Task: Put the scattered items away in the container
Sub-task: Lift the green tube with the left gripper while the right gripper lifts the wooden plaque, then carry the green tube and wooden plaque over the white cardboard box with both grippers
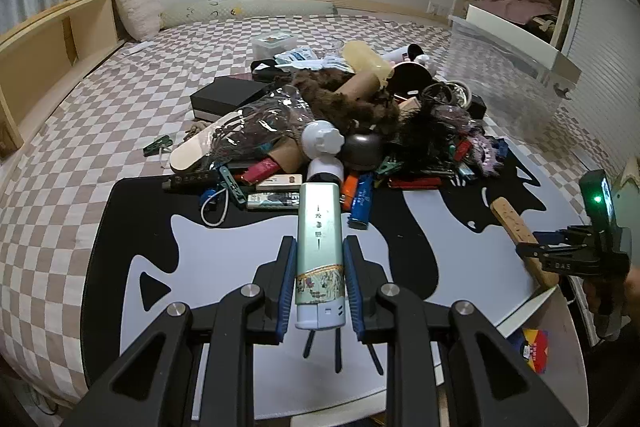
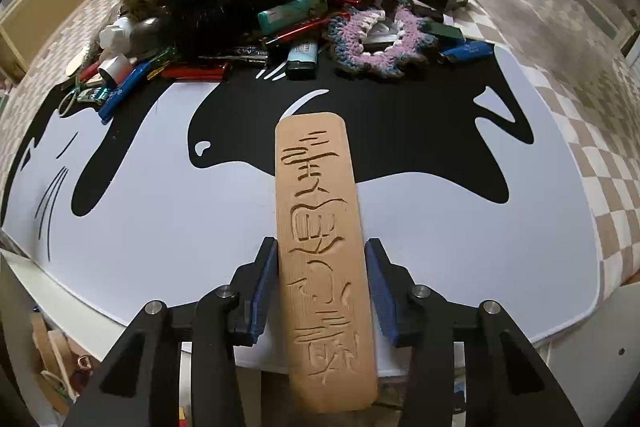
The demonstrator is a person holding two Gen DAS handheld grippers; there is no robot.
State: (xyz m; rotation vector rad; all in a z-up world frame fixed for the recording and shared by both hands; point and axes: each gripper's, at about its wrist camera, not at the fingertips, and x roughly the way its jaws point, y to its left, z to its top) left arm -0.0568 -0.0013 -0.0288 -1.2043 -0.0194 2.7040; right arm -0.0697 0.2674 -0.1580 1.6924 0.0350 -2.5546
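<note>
My left gripper is shut on a slim pale-green case with a white end, held above the black-and-white mat. My right gripper is shut on a long carved wooden slat. Its blue pads sit against both long edges, and the slat's near end juts past the mat's edge. In the left wrist view that slat tilts at the far right, with the right gripper and a hand behind it. A heap of scattered items covers the mat's far side.
The heap holds lighters, pens, a dark fur piece, a cardboard tube, a crochet ring and a black box. A clear plastic bin stands at the right on the checked bed. An open box sits below the mat's near edge.
</note>
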